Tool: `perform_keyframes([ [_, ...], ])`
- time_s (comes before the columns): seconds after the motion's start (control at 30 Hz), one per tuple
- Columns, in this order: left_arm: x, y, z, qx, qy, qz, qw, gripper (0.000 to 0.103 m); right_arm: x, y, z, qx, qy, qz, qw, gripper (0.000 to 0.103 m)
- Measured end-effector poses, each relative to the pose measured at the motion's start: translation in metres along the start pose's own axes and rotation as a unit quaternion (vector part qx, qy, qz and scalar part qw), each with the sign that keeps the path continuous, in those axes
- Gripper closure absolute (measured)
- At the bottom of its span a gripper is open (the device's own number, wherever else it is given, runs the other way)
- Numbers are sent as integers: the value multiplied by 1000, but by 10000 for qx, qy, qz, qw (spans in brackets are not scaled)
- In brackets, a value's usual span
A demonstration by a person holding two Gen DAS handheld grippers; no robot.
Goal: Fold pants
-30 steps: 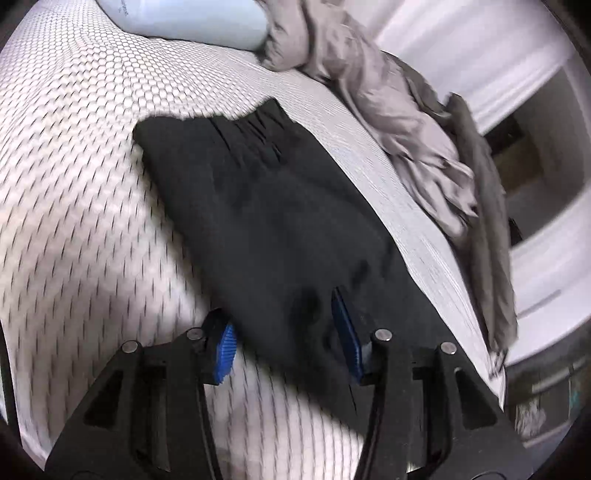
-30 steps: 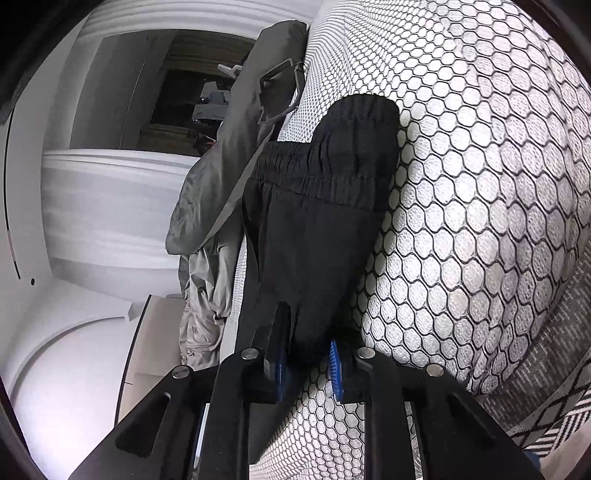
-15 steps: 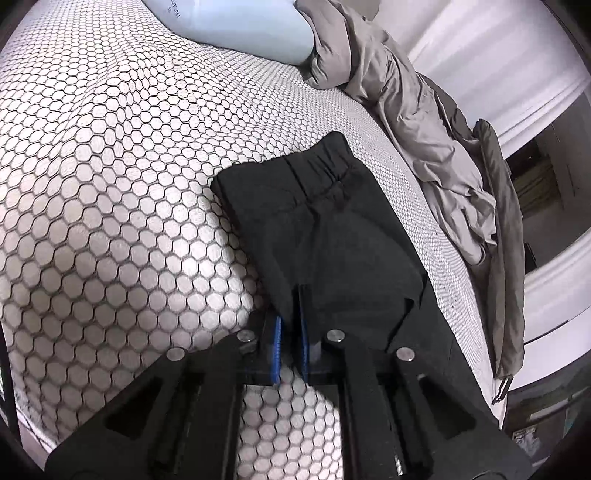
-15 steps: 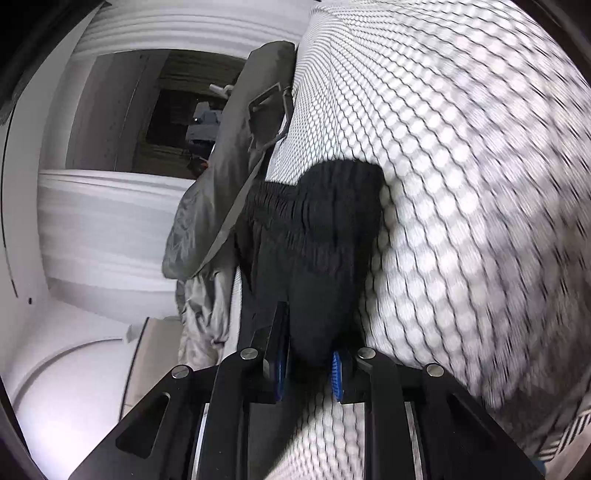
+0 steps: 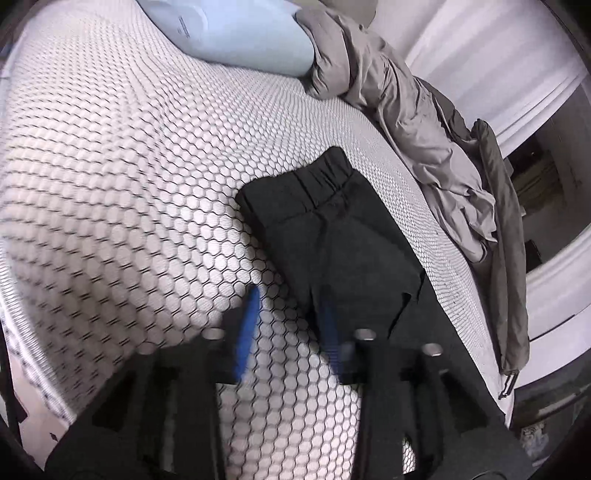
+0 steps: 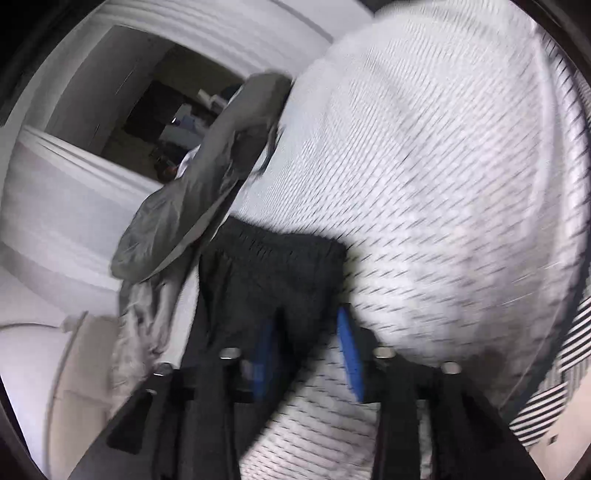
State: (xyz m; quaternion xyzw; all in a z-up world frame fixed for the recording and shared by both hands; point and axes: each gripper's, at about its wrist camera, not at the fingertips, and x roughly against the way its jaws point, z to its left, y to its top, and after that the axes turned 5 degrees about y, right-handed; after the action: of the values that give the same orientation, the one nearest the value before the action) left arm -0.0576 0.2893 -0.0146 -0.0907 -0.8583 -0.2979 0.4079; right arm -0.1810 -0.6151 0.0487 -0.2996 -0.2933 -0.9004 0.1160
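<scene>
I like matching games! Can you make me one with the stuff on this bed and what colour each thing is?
Things:
1. pants
2. pillow
3. blanket
4. pads on the left tool

Colours:
A. blue
B. grey
C. black
D. pale blue

Pairs: 1-C, 2-D, 3-B, 4-A

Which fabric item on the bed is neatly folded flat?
The black elastic-waist pants, folded flat on the honeycomb-patterned cover; the grey garments beside them lie crumpled.
</scene>
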Motion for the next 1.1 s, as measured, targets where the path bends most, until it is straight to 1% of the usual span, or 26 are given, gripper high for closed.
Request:
perform_keyframes([
  [0.07,11,-2,-4,-84,82,-77,9999,63,10,6,3,131,-224,-154,9995,63],
  [0.1,16,-3,-6,-129,116,-117,9998,60,13,10,4,195,-288,-202,9992,62],
  [0.13,22,-5,-9,-178,124,-183,9996,56,15,14,7,252,-281,-200,9991,61],
  [0.17,30,-6,-13,-263,128,-288,9992,49,15,17,10,306,-224,-135,9992,60],
  [0.2,35,-7,-17,-314,150,-371,9987,45,13,22,16,411,-165,-4,9990,59],
  [0.23,41,-8,-19,-341,184,-466,9982,36,12,26,23,488,-168,40,9987,58],
  [0.27,48,-9,-22,-330,191,-615,9974,26,10,31,30,620,-161,92,9979,52],
  [0.3,53,-10,-23,-323,120,-678,9971,22,7,36,40,793,-127,183,9966,45],
  [0.33,58,-11,-25,-345,-30,-708,9969,20,2,39,48,921,-63,257,9954,29],
  [0.37,61,-11,-31,-431,-225,-676,9965,17,-3,44,58,1105,48,371,9932,21],
  [0.4,62,-13,-38,-536,-346,-616,9961,15,-9,48,66,1296,142,515,9901,20],
  [0.43,62,-16,-45,-666,-454,-562,9952,9,-16,49,74,1449,189,667,9870,18],
  [0.47,63,-22,-57,-932,-618,-510,9924,4,-26,50,82,1599,226,846,9832,16],
  [0.53,62,-34,-78,-1362,-867,-412,9860,2,-47,50,93,1937,250,1200,9734,16],
  [0.57,58,-41,-90,-1611,-1009,-287,9813,2,-59,52,97,2124,148,1313,9682,16],
  [0.6,53,-48,-103,-1801,-1110,-140,9773,2,-75,54,103,2380,-80,1409,9610,16],
  [0.67,42,-62,-126,-1971,-1212,139,9728,2,-96,61,112,2604,-319,1442,9542,16],
  [0.77,32,-80,-152,-2129,-1225,399,9685,2,-129,74,123,2735,-362,1566,9483,16],
  [0.83,26,-97,-174,-2351,-1189,495,9634,2,-153,75,134,2915,-376,1704,9405,16],
  [0.93,16,-113,-202,-2504,-1242,604,9582,2,-190,80,151,3336,-622,1866,9220,16],
  [0.97,14,-122,-212,-2535,-1299,680,9562,2,-207,81,159,3453,-785,1940,9149,19],
  [1.0,11,-128,-219,-2567,-1308,749,9547,2,-223,78,163,3603,-952,2147,9028,26],
  [1.03,4,-137,-230,-2590,-1303,791,9538,2,-237,76,168,3709,-1036,2301,8937,49],
  [1.07,0,-144,-238,-2611,-1297,854,9527,2,-243,73,169,3760,-1082,2401,8884,58],
  [1.1,-5,-151,-247,-2656,-1286,954,9507,2,-247,72,175,3865,-1101,2381,8842,59],
])
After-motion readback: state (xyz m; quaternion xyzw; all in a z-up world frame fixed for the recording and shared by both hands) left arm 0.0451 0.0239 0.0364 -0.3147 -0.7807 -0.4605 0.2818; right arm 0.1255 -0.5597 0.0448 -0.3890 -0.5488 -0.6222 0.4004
